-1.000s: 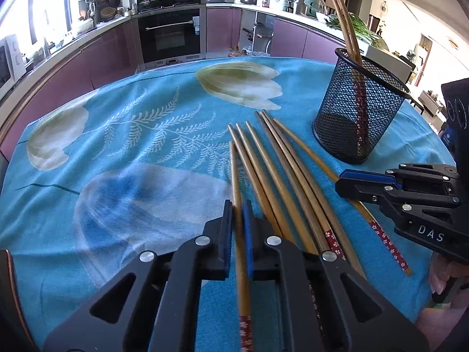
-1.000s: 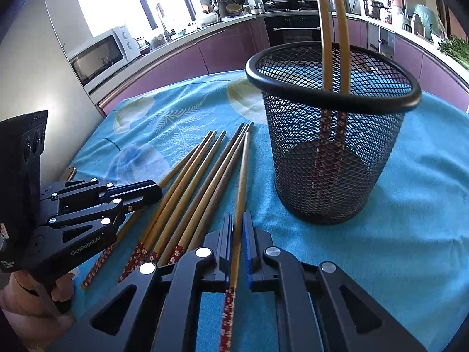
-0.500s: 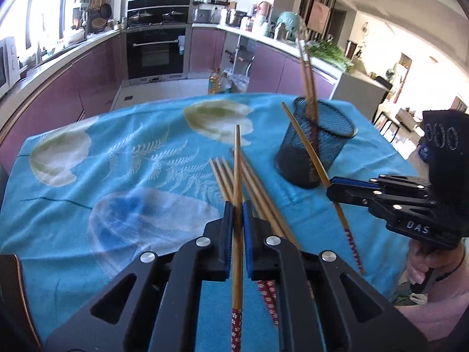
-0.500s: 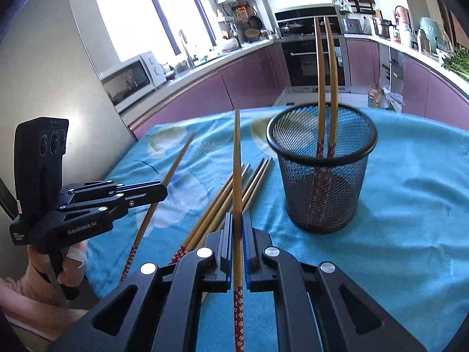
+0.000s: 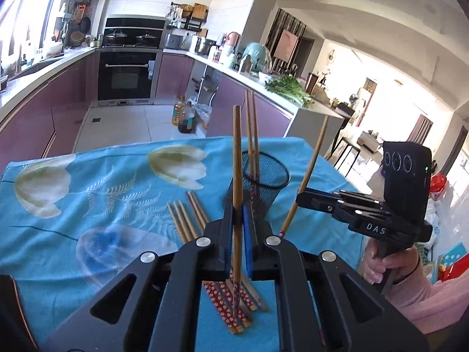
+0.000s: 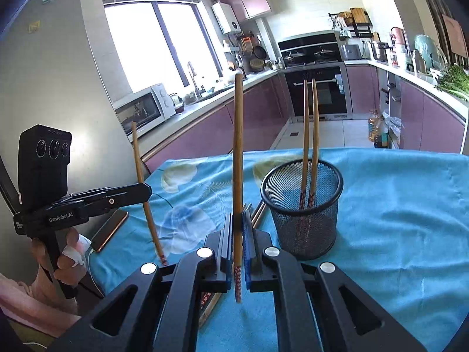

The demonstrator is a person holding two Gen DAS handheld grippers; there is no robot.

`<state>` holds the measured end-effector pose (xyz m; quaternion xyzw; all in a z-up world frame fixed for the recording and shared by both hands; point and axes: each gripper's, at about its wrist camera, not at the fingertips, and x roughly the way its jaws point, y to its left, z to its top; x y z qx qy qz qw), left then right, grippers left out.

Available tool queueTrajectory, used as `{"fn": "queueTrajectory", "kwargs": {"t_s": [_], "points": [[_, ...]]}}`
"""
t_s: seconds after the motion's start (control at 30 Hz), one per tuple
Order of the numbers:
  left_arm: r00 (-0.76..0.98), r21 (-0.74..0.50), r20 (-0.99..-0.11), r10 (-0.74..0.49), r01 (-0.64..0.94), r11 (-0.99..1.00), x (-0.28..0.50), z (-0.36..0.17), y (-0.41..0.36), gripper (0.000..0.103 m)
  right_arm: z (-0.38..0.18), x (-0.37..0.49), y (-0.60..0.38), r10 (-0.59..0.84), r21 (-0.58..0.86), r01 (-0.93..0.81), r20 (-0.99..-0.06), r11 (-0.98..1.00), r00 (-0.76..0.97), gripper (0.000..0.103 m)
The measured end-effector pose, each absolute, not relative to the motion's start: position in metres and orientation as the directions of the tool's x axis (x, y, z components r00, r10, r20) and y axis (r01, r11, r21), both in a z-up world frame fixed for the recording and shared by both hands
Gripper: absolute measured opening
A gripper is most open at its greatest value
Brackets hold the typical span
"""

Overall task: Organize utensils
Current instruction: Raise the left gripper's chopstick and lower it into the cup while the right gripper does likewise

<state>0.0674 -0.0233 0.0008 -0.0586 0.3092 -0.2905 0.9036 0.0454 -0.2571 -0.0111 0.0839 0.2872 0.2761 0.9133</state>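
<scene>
Two grippers, one chopstick each. My left gripper [image 5: 238, 223] is clamped tight on a chopstick [image 5: 236, 158], pads pinching it low on the shaft, plain end up, red patterned end hanging below the jaws. My right gripper [image 6: 238, 228] is closed the same way on another chopstick [image 6: 238, 146], also near upright w/ the patterned end down. Both are held in the air above the table, just beside the mesh holder [image 6: 302, 205]. Holder stands upright on the blue floral cloth [image 6: 395, 220] w/ 2 chopsticks [image 6: 309, 135] already leaning inside. Remaining chopsticks [image 5: 187, 220] lie side by side on the cloth, left of the holder & under my left gripper. Phone [image 6: 110, 230] lies at the cloth's left edge. Kitchen counters & oven [image 5: 127, 77] sit well behind.
</scene>
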Motion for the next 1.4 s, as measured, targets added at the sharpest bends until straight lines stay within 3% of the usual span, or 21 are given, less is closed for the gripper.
{"fn": "queueTrajectory", "kwargs": {"t_s": [0.43,0.83,1.03,1.4], "points": [[0.686,-0.296,-0.397,-0.61,0.533,0.793,0.089,0.057,-0.051,0.007,0.032,0.06,-0.281,0.532,0.27,-0.459,-0.396,0.847,0.749,0.005],[0.72,-0.229,-0.347,-0.601,0.556,0.799,0.111,0.1,-0.082,0.007,0.065,0.075,-0.302,0.481,0.198,-0.439,-0.328,0.877,0.813,0.005],[0.699,-0.189,-0.422,-0.578,0.555,0.81,0.128,0.087,-0.104,0.007,0.054,0.095,-0.298,0.458,0.196,-0.413,-0.371,0.889,0.808,0.005],[0.595,-0.164,-0.588,-0.548,0.576,0.801,0.154,0.029,-0.13,0.007,0.014,0.124,-0.287,0.434,0.2,-0.392,-0.548,0.898,0.715,0.005]]}}
